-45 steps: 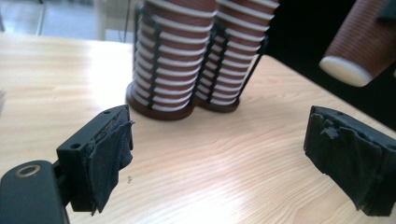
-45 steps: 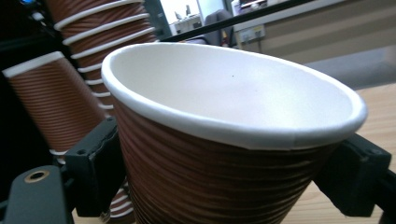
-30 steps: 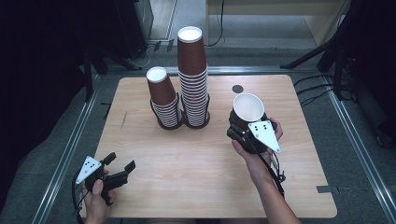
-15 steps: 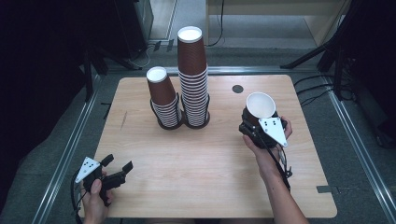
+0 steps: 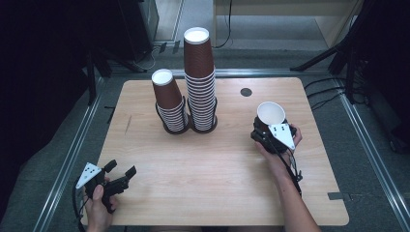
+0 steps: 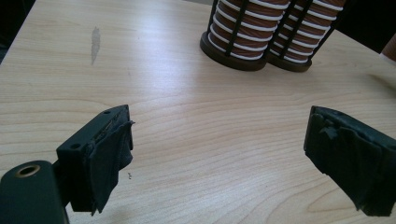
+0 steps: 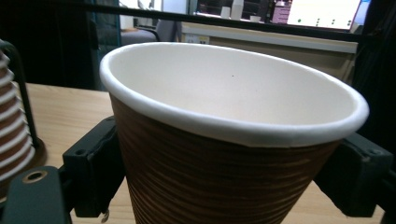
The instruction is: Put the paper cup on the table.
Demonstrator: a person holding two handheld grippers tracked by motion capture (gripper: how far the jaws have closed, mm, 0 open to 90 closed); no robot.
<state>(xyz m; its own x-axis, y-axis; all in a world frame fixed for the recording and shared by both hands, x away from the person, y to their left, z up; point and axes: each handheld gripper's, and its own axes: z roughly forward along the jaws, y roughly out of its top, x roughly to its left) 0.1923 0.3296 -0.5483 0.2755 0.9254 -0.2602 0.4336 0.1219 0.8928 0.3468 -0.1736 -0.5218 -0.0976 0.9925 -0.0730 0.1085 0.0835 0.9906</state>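
- A brown paper cup (image 5: 270, 114), mouth up and empty, is clamped by its sides in the right gripper (image 5: 269, 131), at three o'clock on the table (image 5: 203, 193), seemingly for setting down.
- The left gripper (image 5: 118, 175), at seven o'clock, is held idle with jaws apart, nothing between them.
- Two upside-down cup stacks (image 5: 199, 82) are kept in black holders (image 5: 186, 126) at twelve o'clock.

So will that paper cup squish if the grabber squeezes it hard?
Probably, a bit. The paper cup looks thin-walled and empty, so likely light and easy to dent. The right gripper holds it from both sides. Its rolled rim probably stiffens the top.
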